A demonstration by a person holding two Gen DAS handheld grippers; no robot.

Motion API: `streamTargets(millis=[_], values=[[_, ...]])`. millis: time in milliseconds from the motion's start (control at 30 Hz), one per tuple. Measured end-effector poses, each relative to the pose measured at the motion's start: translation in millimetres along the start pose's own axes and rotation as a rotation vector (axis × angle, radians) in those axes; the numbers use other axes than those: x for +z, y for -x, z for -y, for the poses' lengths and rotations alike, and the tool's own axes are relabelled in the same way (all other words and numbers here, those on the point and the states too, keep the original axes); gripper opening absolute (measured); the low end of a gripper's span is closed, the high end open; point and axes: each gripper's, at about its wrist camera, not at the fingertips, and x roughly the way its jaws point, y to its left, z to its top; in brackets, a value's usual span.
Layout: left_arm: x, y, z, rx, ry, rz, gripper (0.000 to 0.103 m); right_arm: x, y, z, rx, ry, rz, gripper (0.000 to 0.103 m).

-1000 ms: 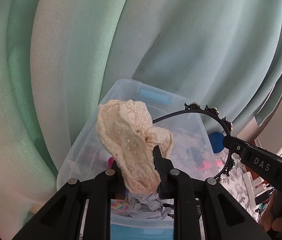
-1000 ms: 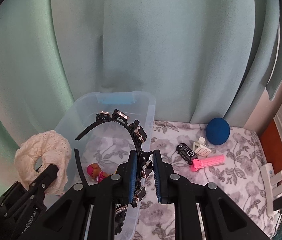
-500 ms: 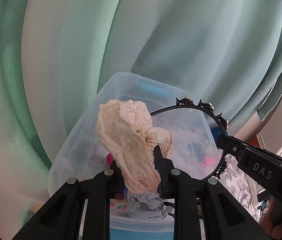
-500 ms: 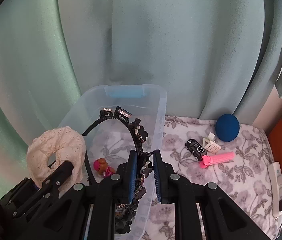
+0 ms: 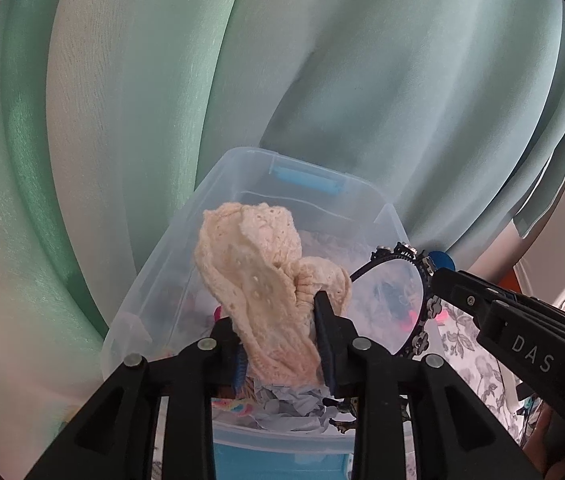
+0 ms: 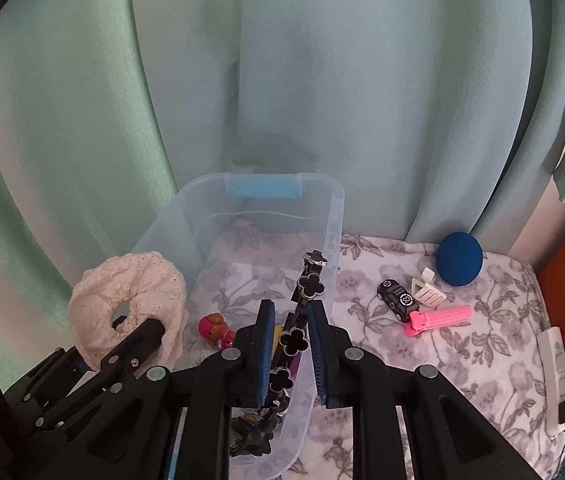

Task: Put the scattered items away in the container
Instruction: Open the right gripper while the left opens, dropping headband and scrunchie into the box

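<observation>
1. hanging over the clear bin (image 5: pixel 242 184), the cream lace scrunchie (image 5: pixel 258 280) sits between the left tool (image 5: pixel 278 344), whose jaws are opening.
2. right tool (image 6: pixel 291 344) is narrow, with the black clover headband (image 6: pixel 302 312) between its pads above the bin.

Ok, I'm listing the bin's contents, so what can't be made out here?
- Left wrist view: bin floor, mostly behind the cream scrunchie.
- Right wrist view: dark clump at the bin's near end, too dim to identify.
- Right wrist view: white items cut off by the right edge.
</observation>
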Motion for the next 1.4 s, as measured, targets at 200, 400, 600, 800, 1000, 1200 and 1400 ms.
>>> streamTargets(millis=[200, 400, 600, 800, 1000, 1200, 1400], values=[[-12, 42, 1, 0.000, -0.017, 0.012, 0.052, -1, 11, 4, -0.005, -0.015, 0.006, 0.020], [-12, 65, 5, -0.001, -0.036, 0.021, 0.060, -5, 25, 12, -0.010, -0.026, 0.018, 0.023], [-13, 84, 15, -0.002, -0.058, 0.038, 0.062, -10, 39, 22, -0.013, -0.048, 0.032, 0.033], [-14, 105, 29, -0.011, -0.083, 0.057, 0.067, -15, 58, 30, -0.011, -0.072, 0.055, 0.045], [-15, 122, 48, -0.024, -0.110, 0.069, 0.067, -18, 81, 45, -0.004, -0.099, 0.089, 0.057], [-17, 141, 71, -0.031, -0.155, 0.091, 0.067, -23, 103, 63, 0.003, -0.134, 0.124, 0.066], [-22, 157, 94, -0.036, -0.196, 0.103, 0.067, -32, 122, 83, 0.008, -0.158, 0.150, 0.072]])
